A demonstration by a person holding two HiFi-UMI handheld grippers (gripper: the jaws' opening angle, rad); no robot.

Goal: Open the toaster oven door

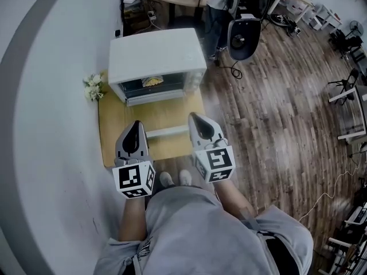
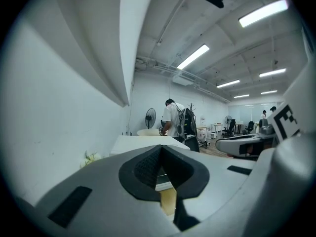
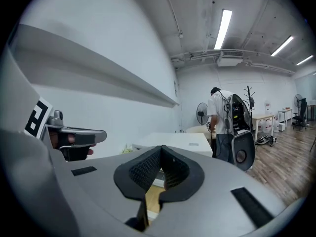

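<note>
- Approach step, by the look of it: no contact yet with the toaster oven, seemingly shut at the door.
- Closed and empty at the left tool; closed and empty at the right tool too, side by side, well short of the door.
- Found at the far end of the low table, hard by the wall, with flowers just beside its left corner.
- Next, probably: reach forward, part one tool, catch the door's upper edge, swing down.
- Bare table in front for the swing; open floor to the right, wall tight on the left.
</note>
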